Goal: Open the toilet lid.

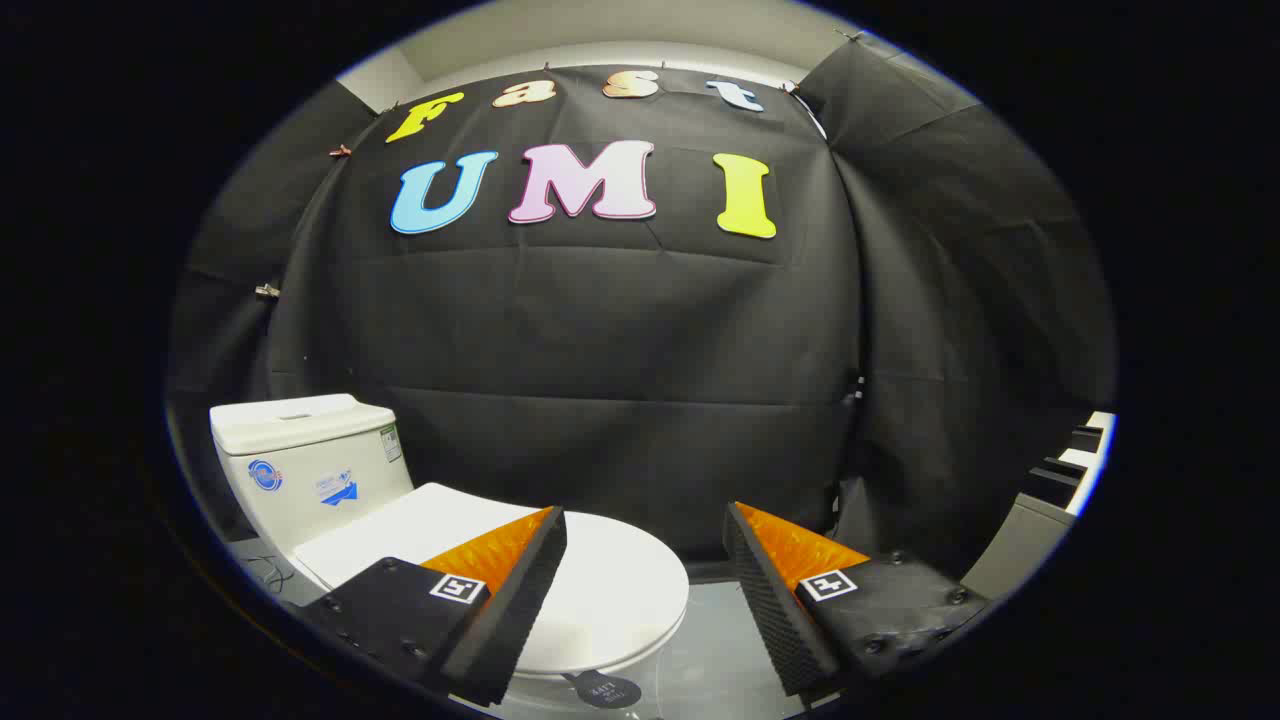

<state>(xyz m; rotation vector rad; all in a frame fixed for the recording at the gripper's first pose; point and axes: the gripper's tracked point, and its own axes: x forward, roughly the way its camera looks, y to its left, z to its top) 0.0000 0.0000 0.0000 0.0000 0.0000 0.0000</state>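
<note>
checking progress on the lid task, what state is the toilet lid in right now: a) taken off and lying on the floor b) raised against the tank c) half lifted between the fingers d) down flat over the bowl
d: the toilet lid lies flat over the bowl in front of the tank, while the gripper is open above it, its fingers gripping nothing.

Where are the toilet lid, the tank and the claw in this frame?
toilet lid (610,585), gripper view, flat closed top ahead of the fingers.
tank (300,470), gripper view, front wall behind the lid.
claw (645,535), gripper view, open gap midway between fingertips.
</note>
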